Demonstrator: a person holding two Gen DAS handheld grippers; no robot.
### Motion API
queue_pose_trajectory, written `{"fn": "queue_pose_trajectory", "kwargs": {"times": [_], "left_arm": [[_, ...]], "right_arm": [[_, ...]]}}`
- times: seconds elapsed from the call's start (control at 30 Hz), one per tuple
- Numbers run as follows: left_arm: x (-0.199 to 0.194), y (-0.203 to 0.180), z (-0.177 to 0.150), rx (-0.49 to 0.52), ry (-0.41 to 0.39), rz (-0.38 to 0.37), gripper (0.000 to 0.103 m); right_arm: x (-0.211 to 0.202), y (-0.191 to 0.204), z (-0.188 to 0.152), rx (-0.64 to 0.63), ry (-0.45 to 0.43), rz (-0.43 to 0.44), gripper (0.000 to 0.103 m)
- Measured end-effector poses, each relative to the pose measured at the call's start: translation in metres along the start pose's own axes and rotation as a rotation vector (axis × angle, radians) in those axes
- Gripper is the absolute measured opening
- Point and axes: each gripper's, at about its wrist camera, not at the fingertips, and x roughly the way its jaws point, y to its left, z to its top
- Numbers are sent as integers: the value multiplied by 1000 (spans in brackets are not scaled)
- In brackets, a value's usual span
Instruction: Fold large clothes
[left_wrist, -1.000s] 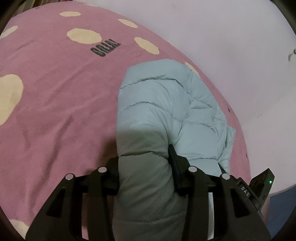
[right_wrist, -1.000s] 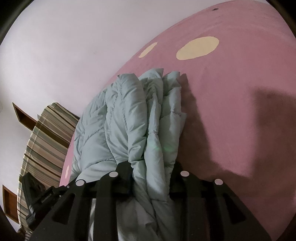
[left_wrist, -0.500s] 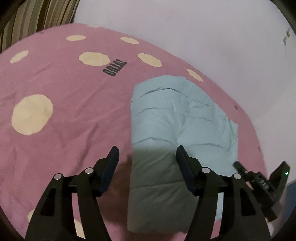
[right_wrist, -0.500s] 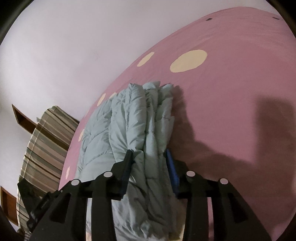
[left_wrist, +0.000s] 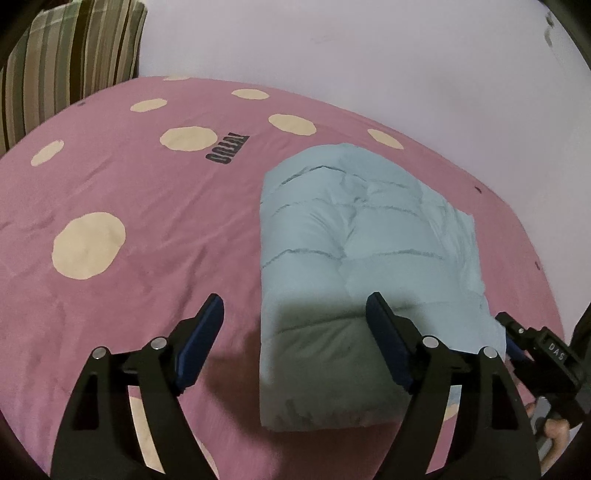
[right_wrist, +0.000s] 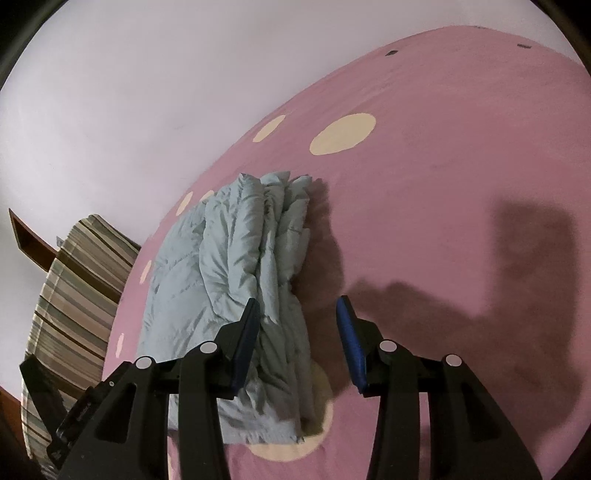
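Two grippers are in view, both hovering above the bed. Your left gripper (left_wrist: 291, 325) has its jaws opening at this moment, already spread wide; the blue pads (left_wrist: 199, 341) stand clear of any cloth, with the near end of the pale blue quilted puffer jacket (left_wrist: 354, 258) showing between and below them, not pressed. Your right gripper (right_wrist: 299, 332) is parted about halfway; its left pad sits right at the jacket's puffy open edge (right_wrist: 266, 251), whether touching or just over it you cannot tell, while its right pad stands free over bare sheet. Nothing is clamped in either tool.

Jacket lies folded into a thick rectangular bundle on the pink bedsheet with cream dots (left_wrist: 122, 206), towards the right half of the bed in the left wrist view, long axis running from near to far. Its layered edges face the right gripper. Dark printed lettering (left_wrist: 227, 151) sits on the sheet just left of the bundle's far end. Striped pillow (left_wrist: 70, 55) rests at the far left against the white wall (left_wrist: 369, 55). Your hand (left_wrist: 554, 428) shows at the lower right edge of that view, on the right gripper's handle.
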Motion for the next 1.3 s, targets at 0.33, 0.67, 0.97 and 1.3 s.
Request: {"fn": "queue_pose_trajectory", "kwargs": {"times": [0.33, 0.67, 0.97, 1.3], "left_arm": [[-19, -13, -6, 75, -37, 44, 84], [-49, -24, -7, 112, -82, 59, 91], [-75, -23, -13, 125, -108, 104, 95], [-116, -31, -6, 158, -172, 101, 96]], "right_arm": [[-23, 3, -12, -50, -46, -84, 60], [-46, 32, -19, -158, -80, -164, 66], [-60, 61, -33, -259, -89, -264, 75], [-87, 101, -41, -362, -142, -280, 80]]}}
